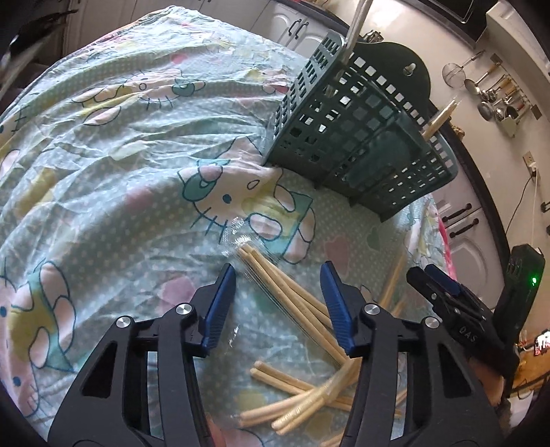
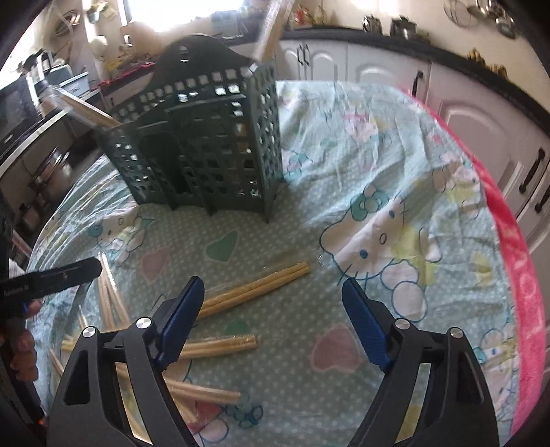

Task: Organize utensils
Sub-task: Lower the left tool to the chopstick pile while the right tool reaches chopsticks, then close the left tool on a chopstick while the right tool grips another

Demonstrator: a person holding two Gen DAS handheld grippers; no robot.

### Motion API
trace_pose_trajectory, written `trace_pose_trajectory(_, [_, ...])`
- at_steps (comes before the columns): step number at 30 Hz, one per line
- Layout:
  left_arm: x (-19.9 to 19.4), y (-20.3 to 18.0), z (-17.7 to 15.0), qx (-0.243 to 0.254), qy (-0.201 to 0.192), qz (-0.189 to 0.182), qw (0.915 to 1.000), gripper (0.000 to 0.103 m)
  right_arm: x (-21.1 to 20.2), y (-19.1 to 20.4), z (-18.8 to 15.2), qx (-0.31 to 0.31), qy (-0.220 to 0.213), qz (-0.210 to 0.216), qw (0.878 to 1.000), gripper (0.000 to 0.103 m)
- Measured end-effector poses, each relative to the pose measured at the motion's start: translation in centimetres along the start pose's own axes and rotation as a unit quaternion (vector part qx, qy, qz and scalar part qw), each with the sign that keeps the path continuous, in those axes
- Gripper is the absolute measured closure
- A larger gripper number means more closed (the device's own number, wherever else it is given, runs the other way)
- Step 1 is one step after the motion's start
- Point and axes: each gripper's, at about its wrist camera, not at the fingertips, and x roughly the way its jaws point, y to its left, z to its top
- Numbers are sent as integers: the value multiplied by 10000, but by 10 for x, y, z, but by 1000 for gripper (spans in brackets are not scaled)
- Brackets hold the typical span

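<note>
The step in hand looks like the pick-up: both tongs hang over the loose chopsticks on the cartoon-print cloth [image 2: 395, 165], and neither has hold of anything.

Nearest, on the near side of the green holder [image 2: 206, 144], lies a scatter of wrapped chopstick pairs [image 1: 292, 405]. The left tongs [image 1: 278, 302] stand about half open over 1 pair in a clear sleeve [image 1: 285, 289], which lies between the blue pads [image 1: 220, 306]; the pads do not appear to press on it. The right tongs [image 2: 271, 323] stand wide open, empty, with another pair [image 2: 254, 285] just ahead of the left pad and a third [image 2: 220, 345] beside it.

The next move, as I judge it, calls for the left tongs to drop a little lower and pinch across the sleeve, since the slick wrap may slide, then lift toward the holder.

Farther off, the green holder stands upright on the cloth, well apart from the scatter. It has several latticed compartments. 1 wrapped pair [image 2: 86, 110] leans out of its left side as the right camera sees it, and a metal handle [image 1: 357, 20] rises from another compartment; the rest I cannot see into.
</note>
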Motion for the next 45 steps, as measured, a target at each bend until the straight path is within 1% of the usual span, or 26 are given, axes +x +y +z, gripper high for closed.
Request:
trace_pose_trajectory(2, [1, 1, 2, -20, 14, 13, 10000, 61, 8, -6, 4, 213, 125, 42, 9997, 29])
trace_pose_trajectory(5, [3, 4, 5, -43, 18, 56, 10000, 66, 18, -13, 9, 475, 249, 128, 9985, 35])
trace_pose_trajectory(9, [5, 7, 6, -39, 27, 108, 9999, 74, 26, -17, 18, 710, 317, 108, 9969, 42])
trace_pose_trajectory(11, [5, 10, 7, -49, 32, 124, 9999, 78, 28, -21, 21, 817, 328, 72, 9961, 52])
trace_pose_trajectory(12, [6, 11, 8, -63, 34, 119, 9999, 80, 29, -22, 23, 871, 330, 58, 9956, 56])
trace_pose_trajectory(14, [6, 13, 8, -109, 34, 77, 9999, 82, 29, -29, 25, 1040, 316, 67, 9940, 71])
trace_pose_trajectory(15, [6, 14, 8, -123, 35, 65, 9999, 83, 29, -32, 26, 1096, 301, 100, 9935, 76])
trace_pose_trajectory(16, [6, 14, 8, -131, 34, 56, 9999, 84, 29, -36, 26, 1189, 294, 198, 9923, 87])
trace_pose_trajectory(17, [5, 15, 8, -159, 35, 23, 9999, 84, 30, -38, 26, 1256, 304, 260, 9913, 97])
trace_pose_trajectory(18, [5, 16, 8, -184, 36, -2, 9998, 85, 29, -41, 25, 1314, 290, 306, 9904, 97])
trace_pose_trajectory(20, [4, 20, 9, -269, 41, -78, 9996, 86, 27, -44, 24, 1348, 237, 351, 9900, 101])
trace_pose_trajectory(25, [-1, 32, 9, -460, 16, -225, 9987, 94, 20, -42, 25, 1324, 119, 453, 9901, 102])
trace_pose_trajectory(29, [-10, 40, 11, -572, -81, -282, 9979, 97, 8, -37, 30, 1211, -51, 525, 9912, 102])
trace_pose_trajectory(35, [-32, 45, 15, -666, -384, -452, 9960, 100, -14, -23, 38, 916, -345, 609, 9933, 102])
trace_pose_trajectory(40, [-56, 47, 23, -641, -718, -491, 9941, 101, -36, -7, 46, 704, -607, 800, 9925, 102])
trace_pose_trajectory(45, [-81, 44, 29, -535, -1044, -510, 9918, 101, -65, 17, 54, 377, -923, 1026, 9897, 102])
